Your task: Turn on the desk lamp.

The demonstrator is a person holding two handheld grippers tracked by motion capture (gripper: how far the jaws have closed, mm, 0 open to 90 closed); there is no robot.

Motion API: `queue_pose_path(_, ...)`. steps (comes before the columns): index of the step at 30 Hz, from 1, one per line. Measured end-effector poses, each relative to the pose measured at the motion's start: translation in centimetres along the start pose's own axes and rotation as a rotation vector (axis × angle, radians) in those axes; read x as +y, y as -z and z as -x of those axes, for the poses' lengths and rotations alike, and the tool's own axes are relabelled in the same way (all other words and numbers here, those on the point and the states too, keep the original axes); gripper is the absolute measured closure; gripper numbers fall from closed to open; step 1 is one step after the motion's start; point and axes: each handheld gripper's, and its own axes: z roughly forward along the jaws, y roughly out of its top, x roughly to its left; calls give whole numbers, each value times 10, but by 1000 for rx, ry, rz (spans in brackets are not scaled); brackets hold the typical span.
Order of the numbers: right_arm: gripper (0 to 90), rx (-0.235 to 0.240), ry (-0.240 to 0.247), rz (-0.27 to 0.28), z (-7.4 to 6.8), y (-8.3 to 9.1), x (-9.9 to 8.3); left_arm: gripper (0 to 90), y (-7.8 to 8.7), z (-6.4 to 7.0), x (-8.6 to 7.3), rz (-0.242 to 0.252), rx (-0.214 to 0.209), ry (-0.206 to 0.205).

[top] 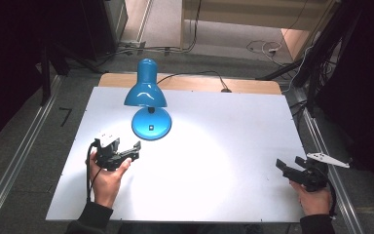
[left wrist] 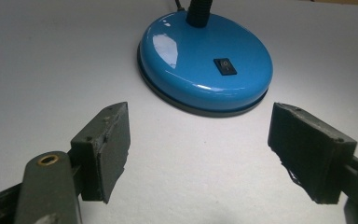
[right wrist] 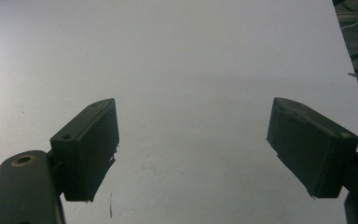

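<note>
A blue desk lamp (top: 146, 90) stands lit at the back left of the white table (top: 233, 126), its round base (left wrist: 205, 63) carrying a small black rocker switch (left wrist: 225, 66). My left gripper (top: 126, 152) is held open just in front and to the left of the base, jaws wide apart and empty (left wrist: 198, 149). My right gripper (top: 289, 169) is open near the table's right front edge, over bare table (right wrist: 193, 144), with nothing between its jaws.
The lamp's black cord (top: 199, 74) runs back over the table's wooden rear edge. Metal rails (top: 19, 161) flank the table on both sides. Cables lie on the floor behind (top: 268, 48). A bright pool of light falls on the table centre.
</note>
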Motion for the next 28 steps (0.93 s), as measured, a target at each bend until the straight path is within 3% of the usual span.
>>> queue_pose_path(8,151,-1,-2,0,0,1,0,209,9,-4,-5,-4,14,1)
queue_pose_path(18,151,-1,-1,1,0,0,0,200,21,-22,-13,-19,58,32)
queue_pose_path(24,151,-3,1,-1,-1,0,0,190,26,-32,-19,-34,101,45)
queue_pose_path(28,151,-8,1,1,0,0,0,165,22,-41,-25,-41,135,75)
